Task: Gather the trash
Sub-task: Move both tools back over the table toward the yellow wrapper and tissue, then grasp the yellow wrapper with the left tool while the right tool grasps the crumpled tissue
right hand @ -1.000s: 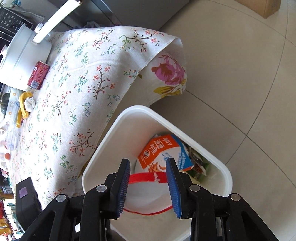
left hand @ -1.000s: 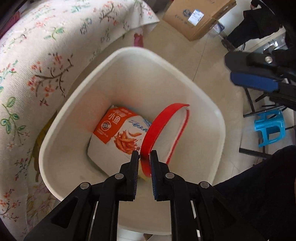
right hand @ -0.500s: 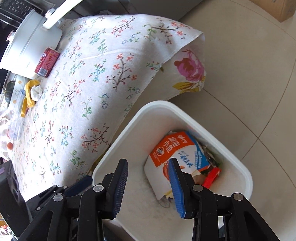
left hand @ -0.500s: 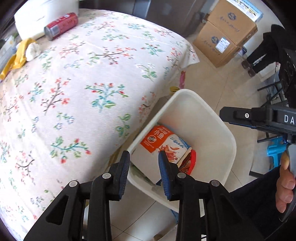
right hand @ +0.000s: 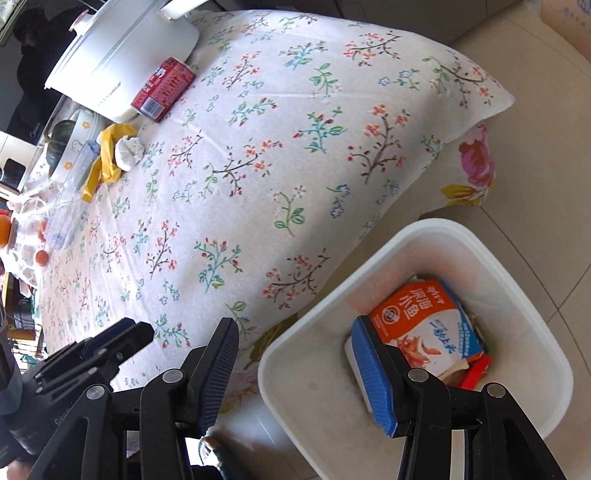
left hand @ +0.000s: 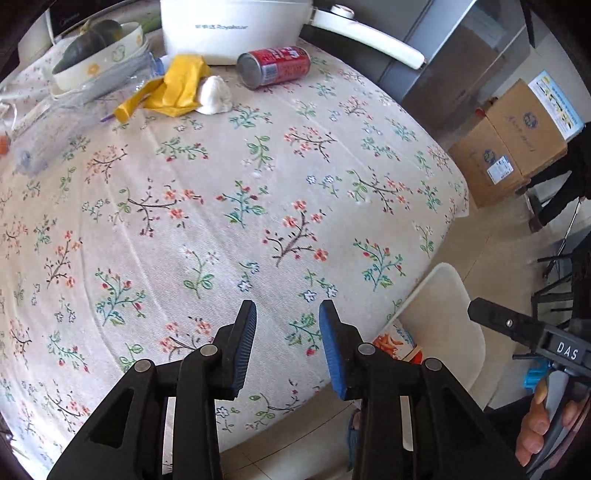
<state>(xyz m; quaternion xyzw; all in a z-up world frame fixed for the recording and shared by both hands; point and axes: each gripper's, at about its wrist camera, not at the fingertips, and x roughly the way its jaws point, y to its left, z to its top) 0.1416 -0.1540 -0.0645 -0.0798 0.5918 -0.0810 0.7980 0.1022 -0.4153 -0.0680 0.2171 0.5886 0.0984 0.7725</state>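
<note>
My left gripper point(left hand: 288, 343) is open and empty above the near edge of the flowered table. My right gripper point(right hand: 295, 373) is open and empty over the rim of the white bin point(right hand: 491, 254) on the floor beside the table. An orange snack bag point(right hand: 424, 325) and a red lid point(right hand: 476, 373) lie in the bin; the bin also shows in the left wrist view point(left hand: 447, 310). On the far side of the table lie a red can point(left hand: 275, 66), a yellow wrapper point(left hand: 173, 88) and a white crumpled tissue point(left hand: 214, 96).
A white cooker point(left hand: 236, 29), a bowl point(left hand: 99, 55) and clear plastic point(left hand: 66, 110) stand at the table's far edge. Cardboard boxes point(left hand: 509, 144) sit on the tiled floor at the right. A blue stool point(left hand: 535, 373) is beyond the bin.
My left gripper let the red lid go into the bin, opened, and swung up over the table. My right gripper rose and opened wider.
</note>
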